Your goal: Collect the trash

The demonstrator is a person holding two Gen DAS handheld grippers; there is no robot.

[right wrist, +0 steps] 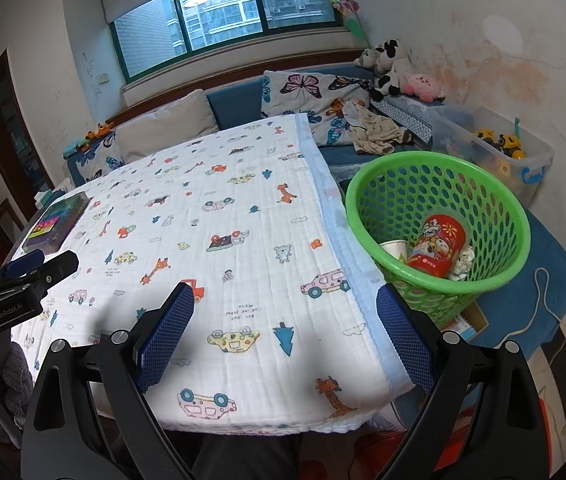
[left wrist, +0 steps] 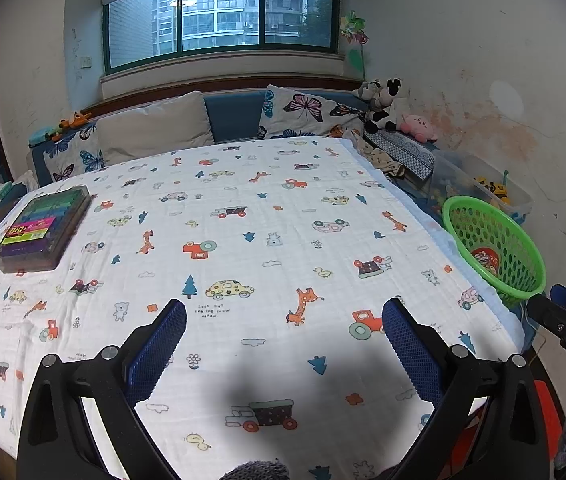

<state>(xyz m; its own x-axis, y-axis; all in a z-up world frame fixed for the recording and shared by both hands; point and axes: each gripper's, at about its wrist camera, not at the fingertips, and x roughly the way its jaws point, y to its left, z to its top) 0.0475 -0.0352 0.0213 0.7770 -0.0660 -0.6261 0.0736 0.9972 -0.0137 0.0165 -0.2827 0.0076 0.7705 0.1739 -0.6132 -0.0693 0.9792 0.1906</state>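
Note:
A green perforated basket (right wrist: 439, 216) stands off the table's right edge; it holds a red printed can (right wrist: 437, 246), a white paper cup (right wrist: 393, 249) and a crumpled tissue (right wrist: 463, 264). In the left wrist view the basket (left wrist: 495, 242) shows at the right with the red can (left wrist: 485, 258) inside. My left gripper (left wrist: 283, 312) is open over the patterned tablecloth (left wrist: 243, 240), nothing between its fingers. My right gripper (right wrist: 285, 300) is open above the table's near right corner, just left of the basket, also empty. Each gripper shows at the edge of the other's view.
A dark case of coloured items (left wrist: 43, 232) lies at the table's far left (right wrist: 57, 220). Behind the table are a blue sofa with pillows (left wrist: 155, 128), plush toys (right wrist: 395, 68) and a clear toy bin (right wrist: 495, 148). A white cord (right wrist: 539, 300) trails on the blue seat.

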